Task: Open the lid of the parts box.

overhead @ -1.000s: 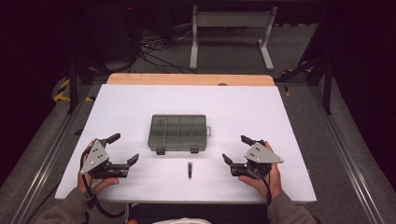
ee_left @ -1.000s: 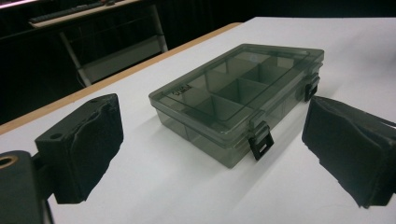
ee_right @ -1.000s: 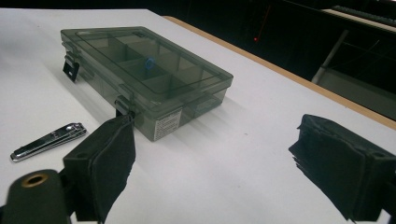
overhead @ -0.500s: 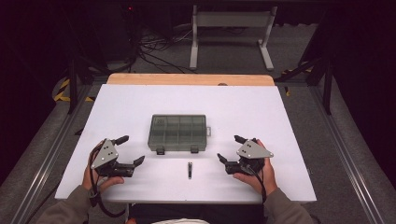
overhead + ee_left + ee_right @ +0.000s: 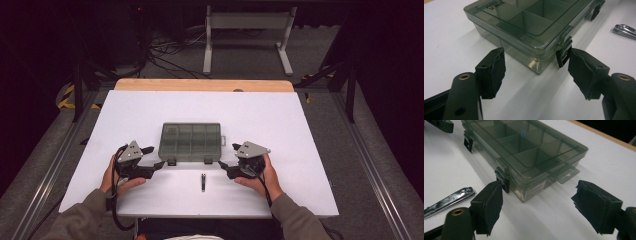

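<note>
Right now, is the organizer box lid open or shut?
Shut. The lid sits flat on the organizer box, and a black latch is folded down over the front edge; a second latch likewise.

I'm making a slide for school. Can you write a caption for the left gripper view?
Open left gripper faces a closed smoky plastic box at its latch; nail clipper lies beyond.

The right gripper (image 5: 537, 206) has its jaws wide apart above the white tabletop (image 5: 599, 160). Between them stands a corner of the closed grey compartment box (image 5: 524, 150). One latch (image 5: 503, 180) is just beside the left jaw. Nail clippers (image 5: 447, 201) lie at left.
</note>
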`<state>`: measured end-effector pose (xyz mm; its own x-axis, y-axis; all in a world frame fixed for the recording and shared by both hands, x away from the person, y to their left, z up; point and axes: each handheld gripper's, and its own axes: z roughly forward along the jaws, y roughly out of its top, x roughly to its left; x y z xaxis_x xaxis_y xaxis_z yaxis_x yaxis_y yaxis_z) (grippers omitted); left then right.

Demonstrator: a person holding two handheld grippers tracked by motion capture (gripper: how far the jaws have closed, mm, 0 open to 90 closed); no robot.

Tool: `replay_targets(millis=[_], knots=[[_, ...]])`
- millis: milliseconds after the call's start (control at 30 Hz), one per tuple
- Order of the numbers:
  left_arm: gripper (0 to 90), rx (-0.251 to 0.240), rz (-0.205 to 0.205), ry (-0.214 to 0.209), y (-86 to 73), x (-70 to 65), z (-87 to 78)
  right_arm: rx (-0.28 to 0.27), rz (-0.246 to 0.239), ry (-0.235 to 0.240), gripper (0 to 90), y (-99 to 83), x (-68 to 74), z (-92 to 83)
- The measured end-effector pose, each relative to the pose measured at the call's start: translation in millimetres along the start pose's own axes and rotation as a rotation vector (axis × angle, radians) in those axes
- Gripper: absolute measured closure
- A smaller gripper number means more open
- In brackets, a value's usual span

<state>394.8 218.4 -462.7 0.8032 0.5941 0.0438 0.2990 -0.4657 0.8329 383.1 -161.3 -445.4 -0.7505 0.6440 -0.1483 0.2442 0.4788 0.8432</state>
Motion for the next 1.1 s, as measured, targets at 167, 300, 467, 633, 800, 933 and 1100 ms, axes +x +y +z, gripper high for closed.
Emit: replay_targets(millis=[167, 300, 467, 633, 800, 933, 1100], knots=[[41.8, 0.019, 0.008, -0.01, 1.0, 1.6, 4.0, 0.039, -0.006, 0.021, 29.2, 3.3, 4.4, 13.2], [48.8, 0.018, 0.009, -0.008, 3.0, 2.0, 5.9, 0.048, -0.005, 0.035, 36.0, 3.3, 4.7, 16.3], [49.5, 0.018, -0.001, -0.008, 3.5, 4.2, 6.3, 0.04, 0.012, 0.064, 44.4, 3.3, 5.0, 14.8], [49.7, 0.019, 0.0, -0.008, 3.6, 4.3, 6.1, 0.036, 0.016, 0.055, 49.6, 3.4, 6.4, 12.0], [49.8, 0.015, -0.009, -0.018, 3.1, 5.6, 6.4, 0.048, 0.021, 0.051, 52.4, 2.4, 8.1, 12.4], [49.8, 0.014, -0.003, -0.021, 3.0, 7.3, 6.7, 0.05, 0.022, 0.044, 55.4, 1.8, 7.8, 12.9], [49.8, 0.013, -0.01, -0.027, 2.4, 8.4, 7.5, 0.059, 0.023, 0.039, 58.6, 0.5, 7.9, 14.9]])
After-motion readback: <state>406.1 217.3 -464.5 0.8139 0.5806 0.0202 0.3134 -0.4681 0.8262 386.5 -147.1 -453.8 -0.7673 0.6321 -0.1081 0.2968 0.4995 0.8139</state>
